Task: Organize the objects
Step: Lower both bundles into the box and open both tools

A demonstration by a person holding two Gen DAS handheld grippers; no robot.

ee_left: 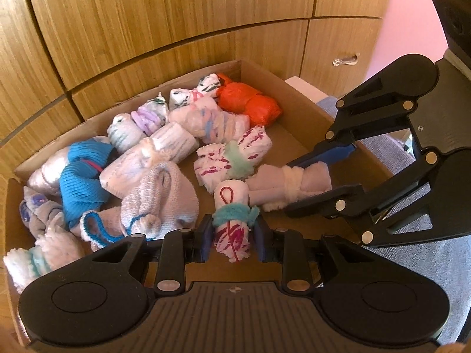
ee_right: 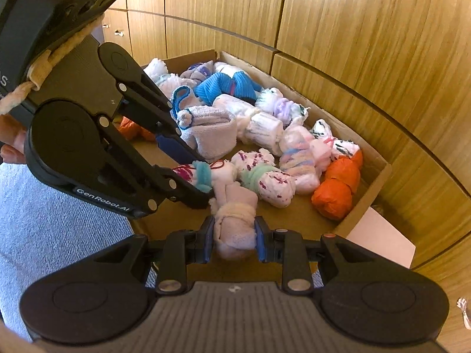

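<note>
A cardboard box (ee_left: 294, 94) holds several rolled sock bundles. My left gripper (ee_left: 232, 236) is shut on a white roll with magenta marks, a teal band and a red loop (ee_left: 232, 206), over the box's near edge. My right gripper (ee_right: 234, 236) is shut on a pale pink roll with a cream band (ee_right: 235, 217). In the left wrist view the right gripper (ee_left: 306, 185) enters from the right, clamped on that pink roll (ee_left: 288, 182). In the right wrist view the left gripper (ee_right: 188, 170) enters from the left, holding the teal-banded roll (ee_right: 203, 175). The two rolls lie close together.
Other bundles in the box include an orange one (ee_left: 250, 100), a blue one (ee_left: 82, 173) and a white-magenta one with a green band (ee_left: 235, 154). Wooden cabinet doors (ee_left: 176, 14) stand right behind the box (ee_right: 368, 194). Grey carpet (ee_right: 44, 229) lies beside it.
</note>
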